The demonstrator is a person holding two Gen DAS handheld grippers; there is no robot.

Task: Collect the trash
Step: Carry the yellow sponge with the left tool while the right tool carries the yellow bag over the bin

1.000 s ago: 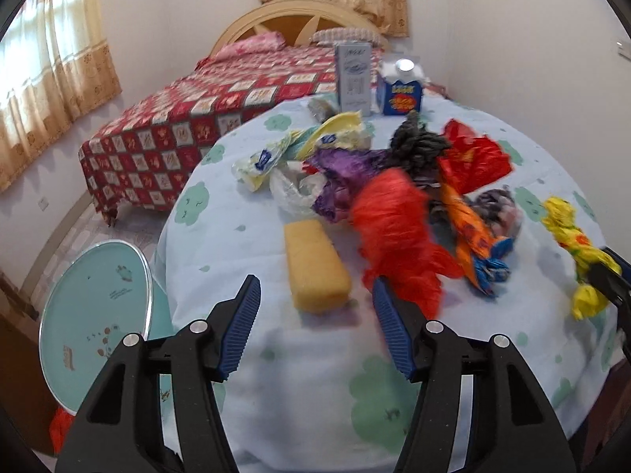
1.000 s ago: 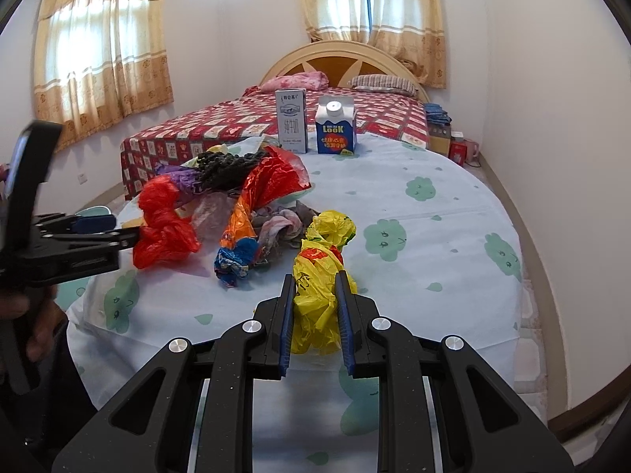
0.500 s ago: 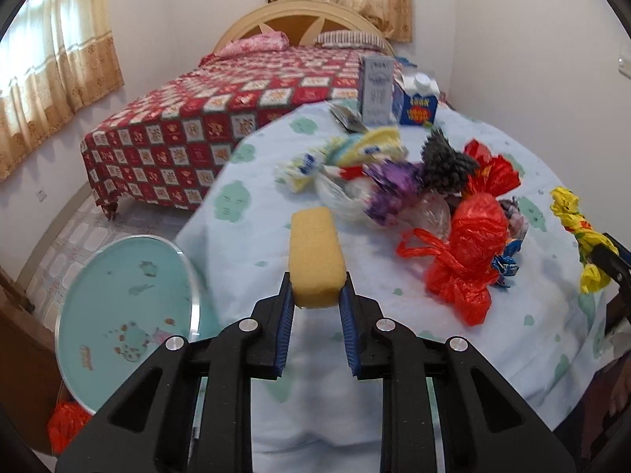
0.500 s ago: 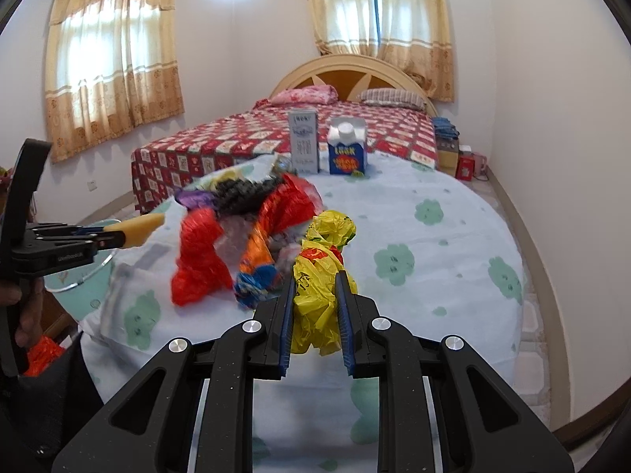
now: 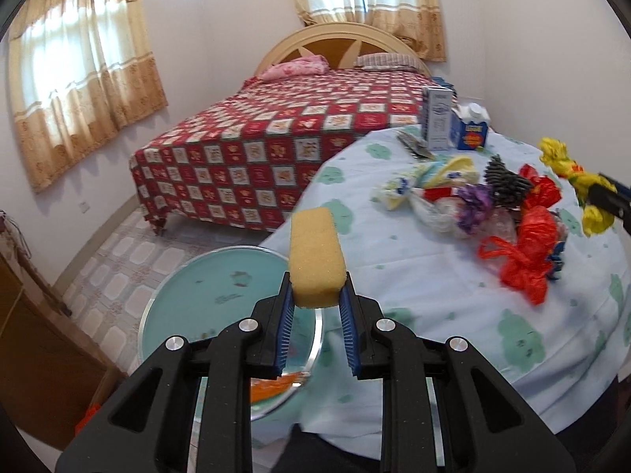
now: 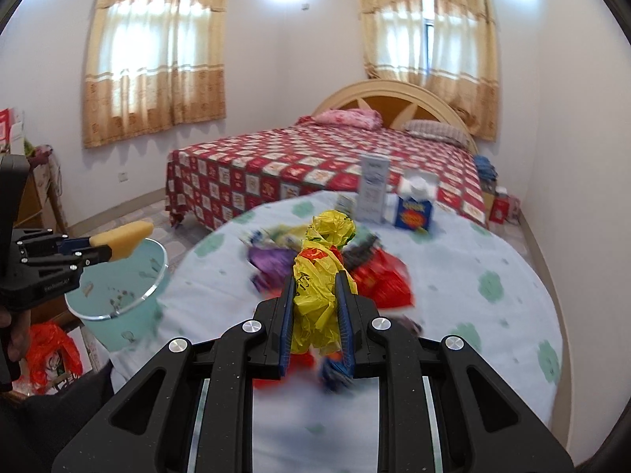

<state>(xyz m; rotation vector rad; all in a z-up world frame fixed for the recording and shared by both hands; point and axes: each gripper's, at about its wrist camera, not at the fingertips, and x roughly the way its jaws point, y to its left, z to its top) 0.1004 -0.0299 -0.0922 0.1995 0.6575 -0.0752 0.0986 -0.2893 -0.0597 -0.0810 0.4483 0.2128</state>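
Left hand-held gripper is clamped on the yellow rectangular sponge block – blue pads pinch its near end, the rest sticks out forward. In the left wrist view the sponge sits centre frame, lifted clear of the surface and above the rim of the pale-green round plastic bin at lower left. In the right wrist view the same sponge shows at the left edge, over the bin.

Right hand-held gripper is closed tight on the crumpled yellow plastic bag with red print – the bag bulges out above the pads, centre frame, raised off the round surface with the light-blue green-patterned cloth.

Rest of the trash lies on the cloth, right half of the left wrist view: red plastic bag, purple wrapper, dark crinkled wrapper. White carton and blue carton stand upright side by side at the far edge, upper right. Right wrist view of the pile is motion-blurred.
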